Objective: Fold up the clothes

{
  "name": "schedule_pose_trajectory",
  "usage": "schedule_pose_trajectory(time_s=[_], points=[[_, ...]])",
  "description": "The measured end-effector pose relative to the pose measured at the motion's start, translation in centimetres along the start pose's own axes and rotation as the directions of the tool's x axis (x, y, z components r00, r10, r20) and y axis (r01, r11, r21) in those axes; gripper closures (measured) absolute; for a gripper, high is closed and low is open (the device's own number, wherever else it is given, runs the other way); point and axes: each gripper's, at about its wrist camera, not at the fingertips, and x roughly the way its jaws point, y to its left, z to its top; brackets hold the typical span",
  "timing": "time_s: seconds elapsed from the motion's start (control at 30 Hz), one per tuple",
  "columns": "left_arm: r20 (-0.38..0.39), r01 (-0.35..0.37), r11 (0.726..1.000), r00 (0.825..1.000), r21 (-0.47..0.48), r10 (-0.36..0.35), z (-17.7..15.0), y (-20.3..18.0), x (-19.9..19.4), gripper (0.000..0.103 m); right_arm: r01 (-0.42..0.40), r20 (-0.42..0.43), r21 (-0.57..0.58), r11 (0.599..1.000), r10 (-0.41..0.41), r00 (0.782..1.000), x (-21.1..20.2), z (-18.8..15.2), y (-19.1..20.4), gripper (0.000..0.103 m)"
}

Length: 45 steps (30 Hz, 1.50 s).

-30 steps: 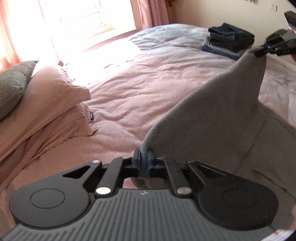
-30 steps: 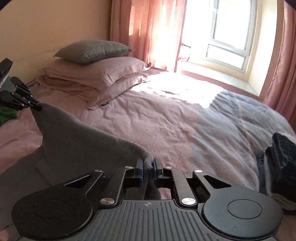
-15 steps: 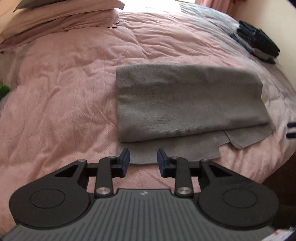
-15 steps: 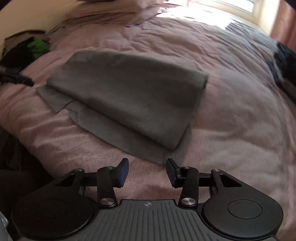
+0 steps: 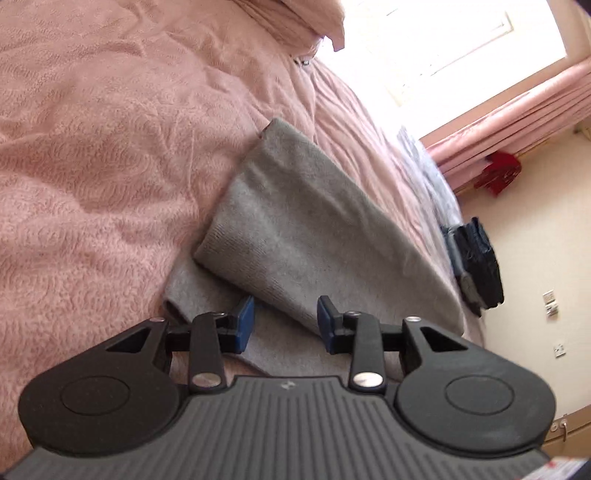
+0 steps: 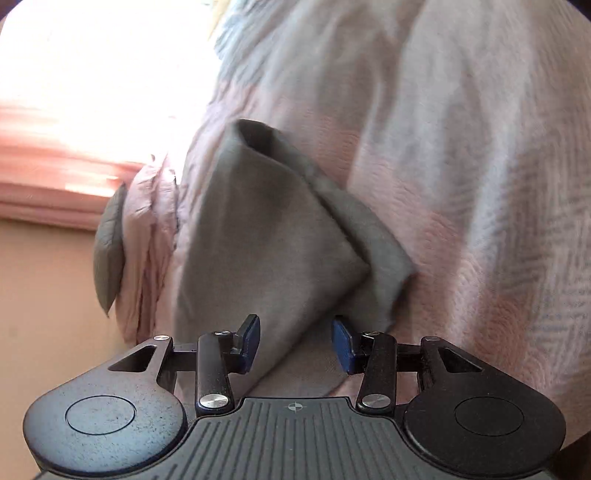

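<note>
Grey garment (image 5: 314, 236), folded over, flat on pink bedspread (image 5: 92, 147). Left gripper (image 5: 284, 325) & right gripper (image 6: 295, 341) both part-open after just widening, nothing pinched, hovering at garment's near edge. No legible writing anywhere.

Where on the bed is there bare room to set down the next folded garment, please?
The widest bare patch is the pink bedspread between the folded grey garment and the pillows. Another lies on the garment's other side in the right wrist view. It looks crowded near the wall, where the dark folded stack sits.
</note>
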Motion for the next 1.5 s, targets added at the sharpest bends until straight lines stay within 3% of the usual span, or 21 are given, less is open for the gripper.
schedule_pose_trajectory(time_s=[0.17,0.2,0.23,0.27,0.3,0.33,0.47,0.53,0.63,0.8,0.93,1.07,1.1,1.17,1.2,1.23,1.3,1.37,1.43,1.47,1.5], points=[[0.046,0.084,0.996,0.995,-0.015,-0.083,-0.2,2.2,0.6,0.071,-0.056,0.092,0.003,0.998,0.056,0.994,0.8,0.7,-1.0,0.063],[0.048,0.092,0.996,0.995,-0.017,-0.092,-0.1,2.3,0.8,0.072,-0.054,0.11,0.003,0.999,0.054,0.993,1.1,0.8,-1.0,0.074],[0.051,0.097,0.995,0.994,-0.032,-0.095,0.1,2.5,1.0,0.075,-0.03,0.134,0.002,1.0,0.029,0.991,1.3,0.7,-0.9,0.093],[0.052,0.094,0.994,0.994,-0.05,-0.091,0.3,2.6,1.1,0.08,-0.001,0.152,-0.001,1.0,0.001,0.988,1.3,0.4,-0.7,0.093],[0.052,0.079,0.995,0.996,-0.066,-0.076,0.5,2.7,1.1,0.096,0.004,0.169,-0.005,1.0,-0.003,0.986,1.1,0.2,-0.3,0.095],[0.059,0.096,0.993,0.994,-0.061,-0.093,0.7,2.6,0.7,0.1,0.003,0.189,-0.02,1.0,0.001,0.982,0.5,-0.2,0.3,0.096],[0.119,0.115,0.988,0.985,0.106,-0.128,-0.3,0.5,-2.9,0.1,0.001,0.285,-0.147,0.989,0.042,0.958,-2.9,-2.1,3.2,0.097],[0.107,0.111,0.989,0.987,0.098,-0.122,-1.5,1.0,-3.5,0.1,0.041,0.278,-0.138,0.99,-0.001,0.961,-3.0,-3.1,3.0,0.097],[0.084,0.024,0.991,0.996,0.129,-0.035,-3.1,2.0,-2.1,0.099,0.155,0.24,-0.142,0.978,-0.118,0.963,-1.6,-3.9,1.0,0.097],[0.133,0.015,0.98,0.99,0.198,-0.042,-4.0,1.1,-4.0,0.098,0.12,0.281,-0.159,0.98,-0.072,0.957,-3.0,-5.3,0.9,0.097],[0.095,-0.024,0.967,0.996,0.254,0.0,-4.9,1.1,-3.7,0.097,0.241,0.306,-0.228,0.943,-0.166,0.937,-1.7,-5.8,1.6,0.097],[0.122,-0.037,0.959,0.993,0.282,0.003,-5.4,1.0,-4.7,0.098,0.189,0.401,-0.286,0.939,-0.062,0.914,-4.0,-7.7,2.2,0.097],[0.115,-0.044,0.96,0.993,0.278,0.013,-5.4,1.3,-4.6,0.098,0.204,0.407,-0.287,0.936,-0.073,0.91,-4.1,-8.0,2.1,0.097],[0.089,-0.071,0.962,0.995,0.263,0.05,-5.4,2.1,-4.2,0.1,0.307,0.357,-0.26,0.916,-0.204,0.911,-2.4,-7.8,0.9,0.092],[0.083,-0.078,0.964,0.995,0.254,0.058,-5.2,2.3,-4.4,0.101,0.319,0.333,-0.25,0.914,-0.229,0.915,-1.9,-7.6,0.0,0.091],[0.082,-0.084,0.964,0.994,0.251,0.065,-5.2,2.3,-4.8,0.101,0.31,0.337,-0.238,0.92,-0.221,0.915,-2.3,-7.6,-0.2,0.082],[0.115,-0.142,0.95,0.987,0.279,0.114,-4.8,1.7,-6.4,0.101,0.401,0.404,-0.269,0.876,-0.275,0.872,-3.1,-8.1,1.5,0.066],[0.189,-0.223,0.917,0.968,0.329,0.168,-4.2,0.6,-7.9,0.101,0.552,0.54,-0.331,0.765,-0.327,0.776,-4.0,-8.8,4.4,0.065],[0.227,-0.254,0.889,0.958,0.381,0.177,-2.8,-0.8,-7.9,0.1,0.649,0.678,-0.412,0.639,-0.26,0.687,-3.9,-9.5,7.2,0.065],[0.233,-0.261,0.871,0.957,0.416,0.175,-2.0,-1.8,-7.1,0.1,0.65,0.697,-0.47,0.597,-0.201,0.689,-3.1,-9.5,8.3,0.064],[0.241,-0.271,0.85,0.955,0.452,0.176,-1.2,-2.9,-6.1,0.099,0.631,0.678,-0.529,0.567,-0.165,0.717,-2.0,-9.2,9.3,0.064]])
